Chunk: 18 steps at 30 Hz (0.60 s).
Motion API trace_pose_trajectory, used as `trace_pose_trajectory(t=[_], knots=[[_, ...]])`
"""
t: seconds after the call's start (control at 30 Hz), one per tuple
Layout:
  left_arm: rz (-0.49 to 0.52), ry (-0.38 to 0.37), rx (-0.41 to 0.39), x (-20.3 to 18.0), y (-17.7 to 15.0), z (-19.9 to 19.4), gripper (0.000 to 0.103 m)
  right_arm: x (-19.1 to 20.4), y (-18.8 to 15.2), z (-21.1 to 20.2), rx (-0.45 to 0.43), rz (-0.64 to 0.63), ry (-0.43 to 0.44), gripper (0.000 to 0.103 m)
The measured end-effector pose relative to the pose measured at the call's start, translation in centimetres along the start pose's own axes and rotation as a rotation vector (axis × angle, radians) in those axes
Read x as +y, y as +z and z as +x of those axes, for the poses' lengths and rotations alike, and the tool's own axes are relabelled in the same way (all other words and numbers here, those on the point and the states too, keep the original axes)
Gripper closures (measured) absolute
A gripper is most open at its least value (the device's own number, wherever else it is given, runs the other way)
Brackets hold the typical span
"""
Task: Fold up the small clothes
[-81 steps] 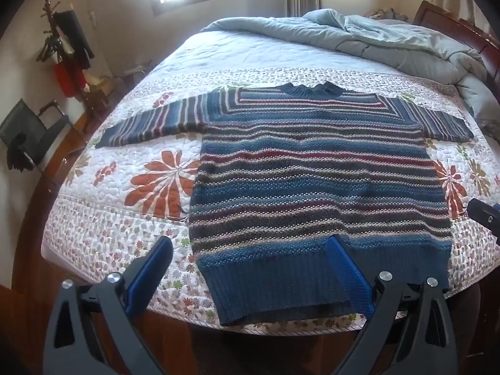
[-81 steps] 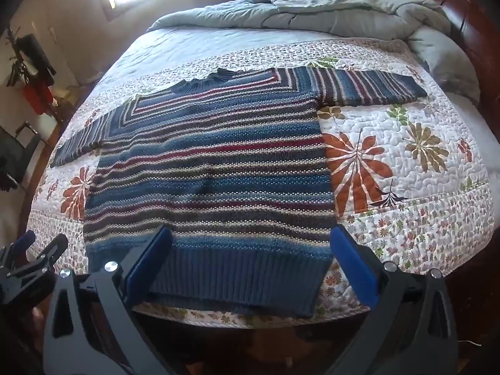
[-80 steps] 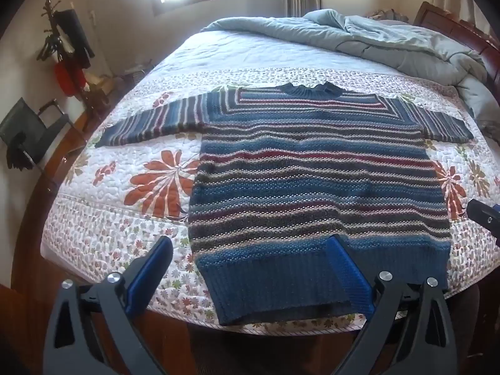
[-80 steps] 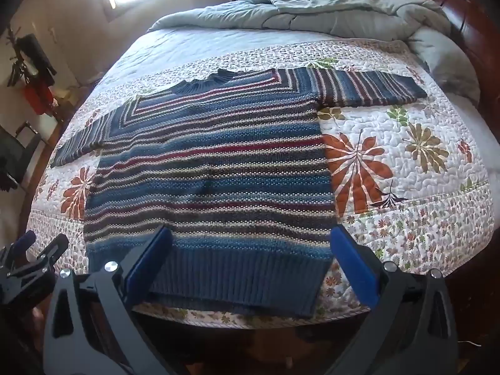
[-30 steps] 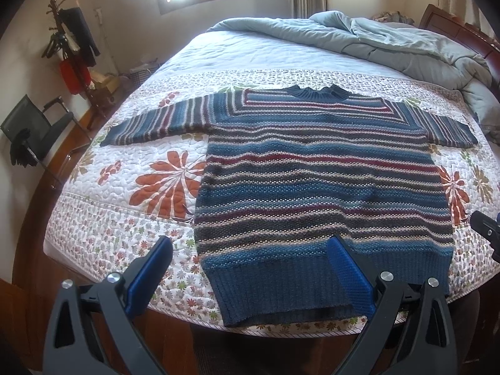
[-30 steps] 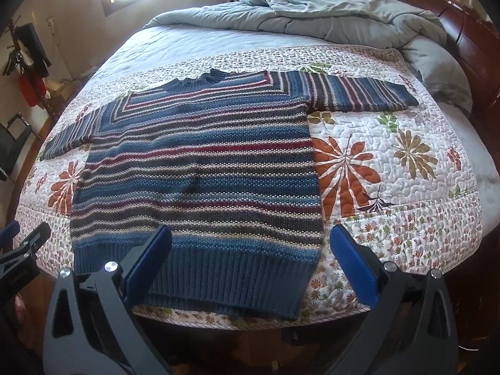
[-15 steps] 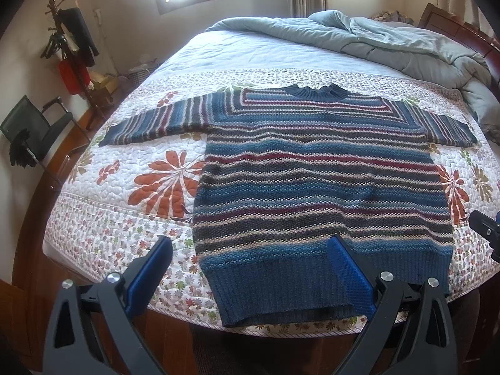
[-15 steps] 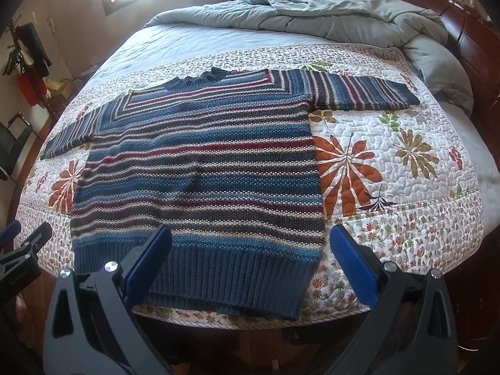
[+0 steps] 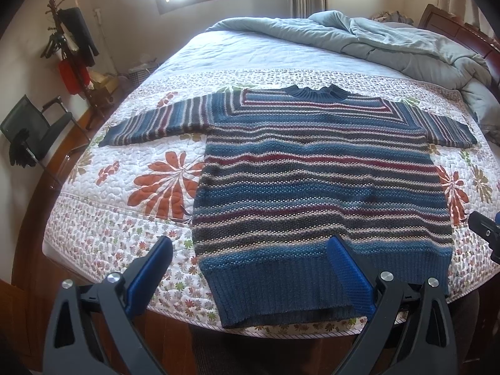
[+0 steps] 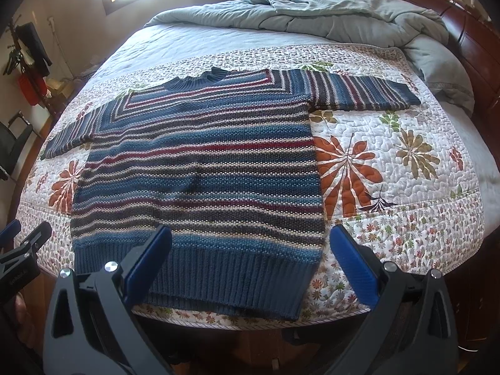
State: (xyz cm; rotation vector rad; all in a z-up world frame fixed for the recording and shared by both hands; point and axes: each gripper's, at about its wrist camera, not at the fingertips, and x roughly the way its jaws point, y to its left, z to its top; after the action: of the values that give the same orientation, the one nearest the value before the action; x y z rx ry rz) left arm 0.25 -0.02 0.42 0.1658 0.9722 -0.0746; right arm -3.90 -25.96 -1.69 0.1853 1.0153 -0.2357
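Note:
A striped blue, grey and maroon knitted sweater lies flat on the bed, sleeves spread out to both sides, ribbed hem at the near edge. My left gripper hovers open in front of the hem's left part, nothing between its blue pads. My right gripper hangs open in front of the hem's right part, also holding nothing. Each gripper's tip shows at the edge of the other's view: the right one and the left one.
The bed carries a white floral quilt with a crumpled grey-blue duvet at the far end. A wooden headboard stands on the right. A coat stand and a black chair stand left of the bed.
Both grippers have drifted slightly, so the view shifts a little. The sweater lies as before, and both grippers stay open.

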Motion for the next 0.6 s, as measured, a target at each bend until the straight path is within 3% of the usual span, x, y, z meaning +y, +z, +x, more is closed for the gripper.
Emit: trace_pose_trajectory(t=[0.6], knots=[[0.002,0.005,-0.004,-0.14,0.56,0.04,0.004,0.01,0.07,0.56,0.01,-0.002,-0.001,0.003]])
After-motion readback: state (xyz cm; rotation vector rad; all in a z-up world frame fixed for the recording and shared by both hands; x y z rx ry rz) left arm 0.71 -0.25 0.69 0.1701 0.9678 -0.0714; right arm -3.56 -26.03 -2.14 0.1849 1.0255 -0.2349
